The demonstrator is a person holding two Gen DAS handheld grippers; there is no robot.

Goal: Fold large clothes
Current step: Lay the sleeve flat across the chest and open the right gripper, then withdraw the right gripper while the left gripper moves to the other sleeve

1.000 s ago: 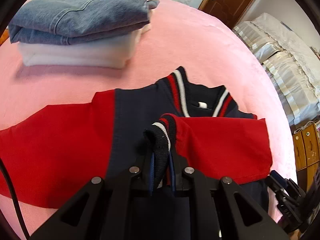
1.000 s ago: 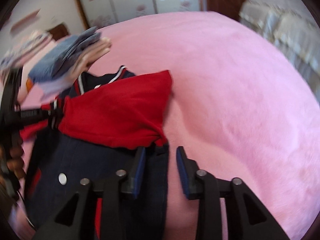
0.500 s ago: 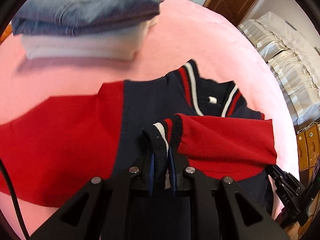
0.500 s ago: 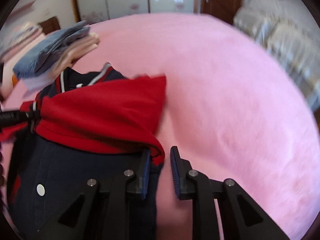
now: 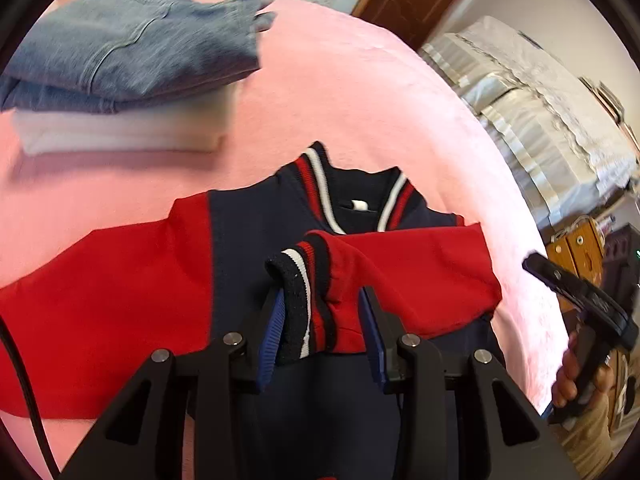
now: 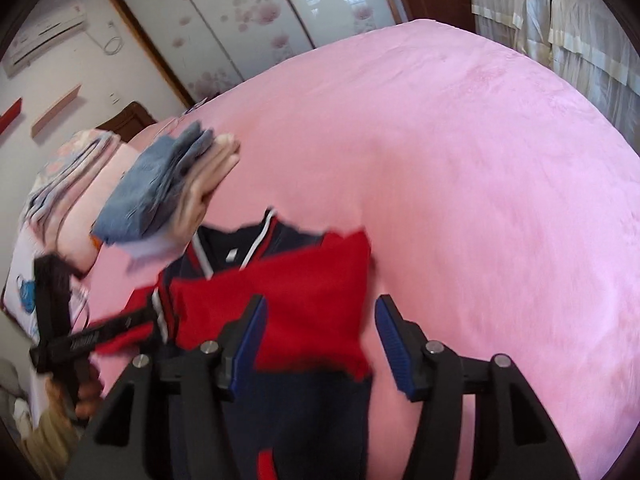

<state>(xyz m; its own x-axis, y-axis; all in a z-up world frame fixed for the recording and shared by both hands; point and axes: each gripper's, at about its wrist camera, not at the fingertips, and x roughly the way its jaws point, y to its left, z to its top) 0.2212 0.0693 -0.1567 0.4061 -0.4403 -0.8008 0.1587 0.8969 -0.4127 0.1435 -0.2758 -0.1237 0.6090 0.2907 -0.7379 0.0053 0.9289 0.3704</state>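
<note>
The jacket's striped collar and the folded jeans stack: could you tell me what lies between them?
Only bare pink bedspread lies between the collar and the folded jeans stack, clearest in the left wrist view.

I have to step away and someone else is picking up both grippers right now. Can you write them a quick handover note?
Left gripper: jaws have just been opening; the striped cuff of the folded sleeve sits loose between them.
Right gripper: jaws have just opened, over the sleeve's fold edge, not gripping.
Jacket: navy and red, lying on the pink bed cover, collar away from you.
Done: one red sleeve folded across the chest.
Left: the other sleeve is spread out flat; fold it in, then fold the body. Folded jeans already sit stacked behind.
</note>
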